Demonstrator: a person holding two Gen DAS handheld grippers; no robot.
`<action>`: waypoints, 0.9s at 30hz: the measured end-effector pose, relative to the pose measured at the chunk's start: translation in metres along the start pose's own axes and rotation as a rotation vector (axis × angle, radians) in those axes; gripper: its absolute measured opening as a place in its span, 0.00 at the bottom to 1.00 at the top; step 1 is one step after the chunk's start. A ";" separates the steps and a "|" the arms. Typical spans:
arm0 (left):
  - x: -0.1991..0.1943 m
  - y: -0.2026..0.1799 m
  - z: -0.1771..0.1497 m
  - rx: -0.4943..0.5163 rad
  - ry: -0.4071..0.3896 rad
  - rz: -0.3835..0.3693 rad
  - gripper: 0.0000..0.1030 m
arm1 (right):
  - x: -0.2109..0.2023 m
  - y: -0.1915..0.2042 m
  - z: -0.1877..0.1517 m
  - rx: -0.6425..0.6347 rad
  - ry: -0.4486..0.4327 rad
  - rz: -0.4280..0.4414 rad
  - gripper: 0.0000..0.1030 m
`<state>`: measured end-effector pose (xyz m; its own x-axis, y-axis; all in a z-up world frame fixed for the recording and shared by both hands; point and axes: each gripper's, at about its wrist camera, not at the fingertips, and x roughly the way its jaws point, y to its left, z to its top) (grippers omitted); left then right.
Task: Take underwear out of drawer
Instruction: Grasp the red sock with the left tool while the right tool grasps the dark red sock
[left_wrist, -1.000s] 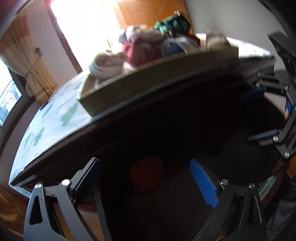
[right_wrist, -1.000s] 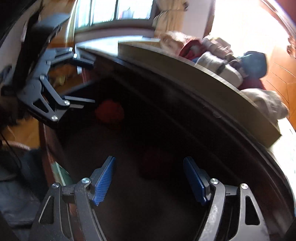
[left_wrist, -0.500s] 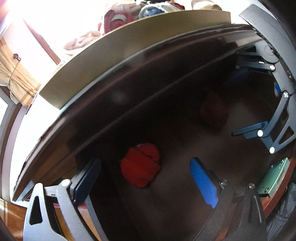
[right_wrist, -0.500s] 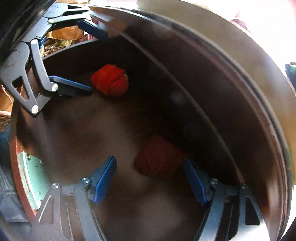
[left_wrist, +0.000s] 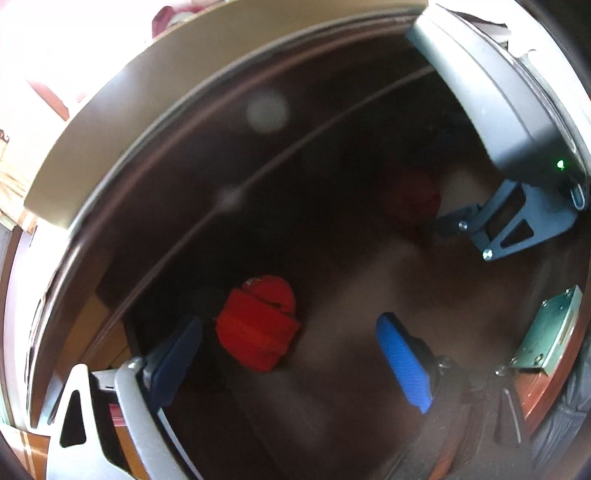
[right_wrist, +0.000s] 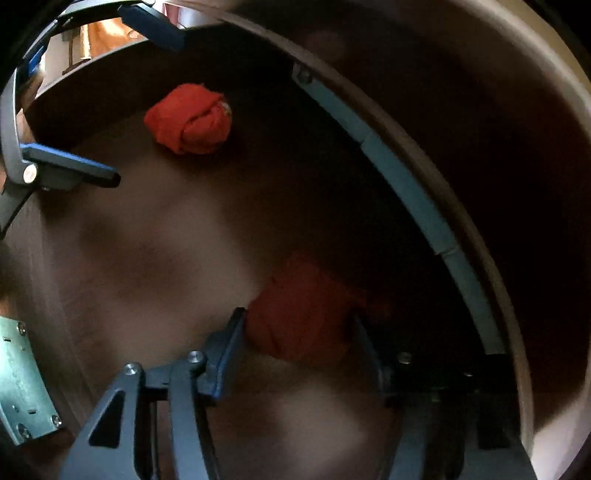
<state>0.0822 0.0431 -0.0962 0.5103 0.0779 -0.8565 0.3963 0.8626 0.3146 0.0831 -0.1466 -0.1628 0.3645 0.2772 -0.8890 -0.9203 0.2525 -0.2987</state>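
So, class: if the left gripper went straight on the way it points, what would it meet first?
Probably the bright red rolled underwear, lying just ahead between the open fingers of the left gripper, nearer the left finger. Depth is unclear; behind it is the drawer floor.

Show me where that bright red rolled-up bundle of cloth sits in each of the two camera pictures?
Left wrist view: the bright red bundle lies lower centre, between the left tool's open fingers.
Right wrist view: the same bundle lies upper left, past the left tool.
Shared landmark: the greenish metal lock plate on the drawer front.
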 end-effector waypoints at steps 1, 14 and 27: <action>0.003 -0.001 0.001 0.008 0.013 0.005 0.92 | 0.000 -0.001 0.000 0.006 -0.001 0.009 0.54; 0.031 -0.016 0.021 0.164 0.106 0.079 0.80 | -0.005 0.006 0.004 0.009 -0.022 0.025 0.51; 0.060 -0.030 0.030 0.188 0.160 0.109 0.38 | -0.010 0.003 0.016 0.003 0.045 0.036 0.43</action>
<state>0.1239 0.0066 -0.1450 0.4362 0.2561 -0.8627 0.4886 0.7377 0.4660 0.0785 -0.1340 -0.1494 0.3245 0.2440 -0.9139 -0.9323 0.2459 -0.2654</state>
